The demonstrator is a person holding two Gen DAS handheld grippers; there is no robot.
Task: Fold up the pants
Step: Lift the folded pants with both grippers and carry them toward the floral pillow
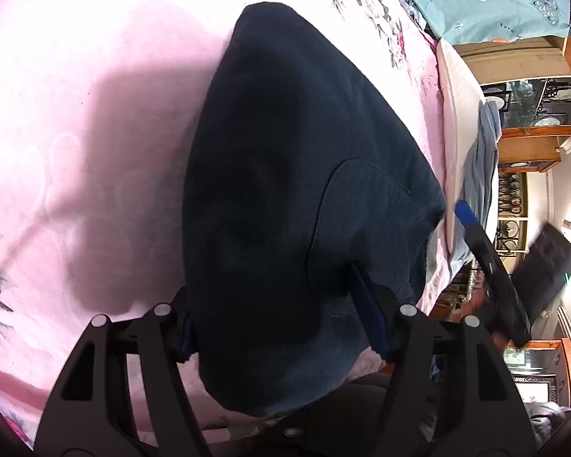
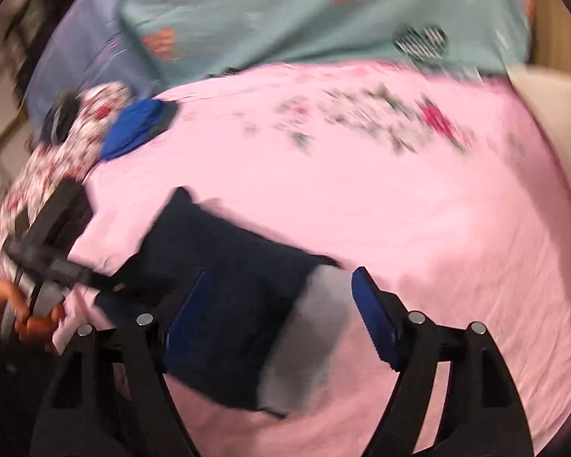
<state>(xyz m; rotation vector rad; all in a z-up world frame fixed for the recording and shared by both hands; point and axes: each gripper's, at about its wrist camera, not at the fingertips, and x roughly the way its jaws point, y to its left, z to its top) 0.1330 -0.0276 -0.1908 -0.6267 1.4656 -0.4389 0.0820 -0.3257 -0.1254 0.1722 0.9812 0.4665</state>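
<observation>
We see left gripper (image 1: 285,327) low over dark navy soft-cotton pants (image 1: 304,190), fingers spread wide astride folded bundle on pink floral bed sheet (image 1: 76,133). Right gripper (image 2: 281,323) fingers wide, above waistband.

One pair of dark navy pants (image 1: 285,190), one pink floral bedsheet (image 2: 361,198), one teal quilt (image 2: 285,19), two grippers.

Open bed to the right, clutter along the left edge

Bare pink sheet (image 2: 399,205) lies free beyond the dark pants (image 2: 224,266) — the teal quilt (image 2: 285,19) bounds the far side, and a blue cloth (image 2: 133,129) and floral bundle (image 2: 57,160) crowd the left.
</observation>
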